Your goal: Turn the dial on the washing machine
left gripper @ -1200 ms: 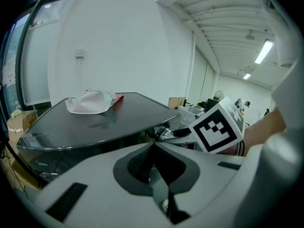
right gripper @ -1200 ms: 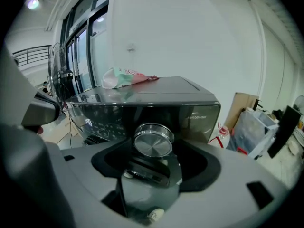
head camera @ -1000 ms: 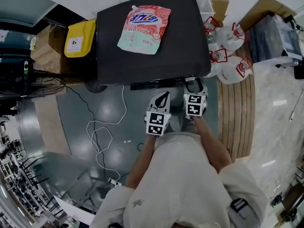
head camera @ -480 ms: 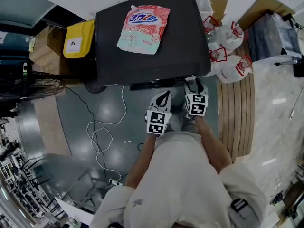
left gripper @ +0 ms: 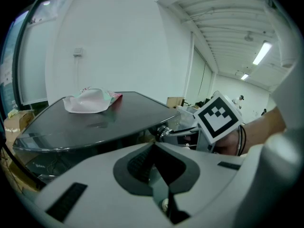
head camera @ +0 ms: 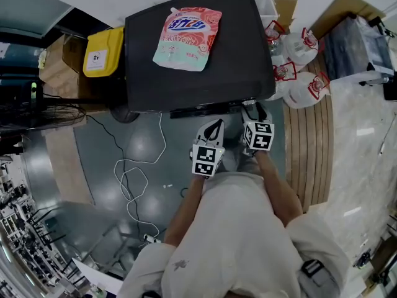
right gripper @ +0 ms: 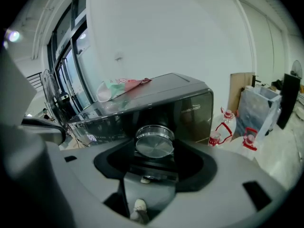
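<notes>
The washer [head camera: 236, 61] is a dark box with a flat top, its front edge toward the person [head camera: 248, 241], who stands over a grey floor [head camera: 105, 160] and holds both tools out to that front. A pink and white bag [head camera: 189, 37] lies flat on the top, near the back edge and left of the middle. A yellow bin [head camera: 104, 49] stands against the washer's left side, and clear bottles [head camera: 304, 85] with red handles stand off its right front corner. A white cable [head camera: 133, 179] loops on the floor below the front left corner.

The left gripper [head camera: 212, 129] hangs short of the front edge, apart from the washer, its jaws together with nothing between them. The right gripper [head camera: 251, 107] is at the front face under the right front corner. Its jaws have just been closing and stand half wide, clamped on the dial [right gripper: 154, 142], a round silver knob standing out from that face.
</notes>
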Action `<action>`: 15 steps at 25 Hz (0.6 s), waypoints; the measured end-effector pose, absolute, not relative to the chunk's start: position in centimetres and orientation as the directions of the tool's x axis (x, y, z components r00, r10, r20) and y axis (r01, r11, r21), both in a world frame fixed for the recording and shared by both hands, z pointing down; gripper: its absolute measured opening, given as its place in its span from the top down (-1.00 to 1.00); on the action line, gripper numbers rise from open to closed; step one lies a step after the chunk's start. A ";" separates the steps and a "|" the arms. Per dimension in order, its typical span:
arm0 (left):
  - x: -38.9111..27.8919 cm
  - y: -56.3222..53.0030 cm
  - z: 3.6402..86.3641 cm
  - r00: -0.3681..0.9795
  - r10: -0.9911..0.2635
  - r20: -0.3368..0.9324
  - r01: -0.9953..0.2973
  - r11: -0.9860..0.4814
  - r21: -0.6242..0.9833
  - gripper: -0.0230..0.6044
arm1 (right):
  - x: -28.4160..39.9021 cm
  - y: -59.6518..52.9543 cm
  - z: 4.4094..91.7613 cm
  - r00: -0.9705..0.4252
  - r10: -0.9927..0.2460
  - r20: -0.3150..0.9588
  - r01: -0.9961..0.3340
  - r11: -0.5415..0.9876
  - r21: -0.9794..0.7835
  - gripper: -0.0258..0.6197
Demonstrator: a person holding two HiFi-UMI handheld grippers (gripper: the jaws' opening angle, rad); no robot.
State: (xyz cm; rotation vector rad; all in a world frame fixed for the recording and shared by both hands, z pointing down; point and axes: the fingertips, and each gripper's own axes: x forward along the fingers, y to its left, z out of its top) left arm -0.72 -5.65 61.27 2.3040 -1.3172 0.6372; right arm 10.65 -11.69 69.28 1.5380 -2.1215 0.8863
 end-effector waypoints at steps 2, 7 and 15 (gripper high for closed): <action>-0.7 -5.6 61.3 0.450 -0.687 0.571 -0.874 -0.471 0.121 0.88 | 10.7 -11.6 69.3 -0.343 -0.705 0.621 -0.936 0.200 -0.290 0.09; -0.6 -5.6 61.3 0.453 -0.686 0.570 -0.871 -0.476 0.120 0.88 | 10.7 -11.6 69.2 -0.368 -0.702 0.609 -0.922 0.189 -0.338 0.09; -0.4 -5.7 61.5 0.458 -0.682 0.570 -0.868 -0.482 0.122 0.88 | 10.7 -11.8 69.3 -0.403 -0.702 0.587 -0.893 0.163 -0.418 0.09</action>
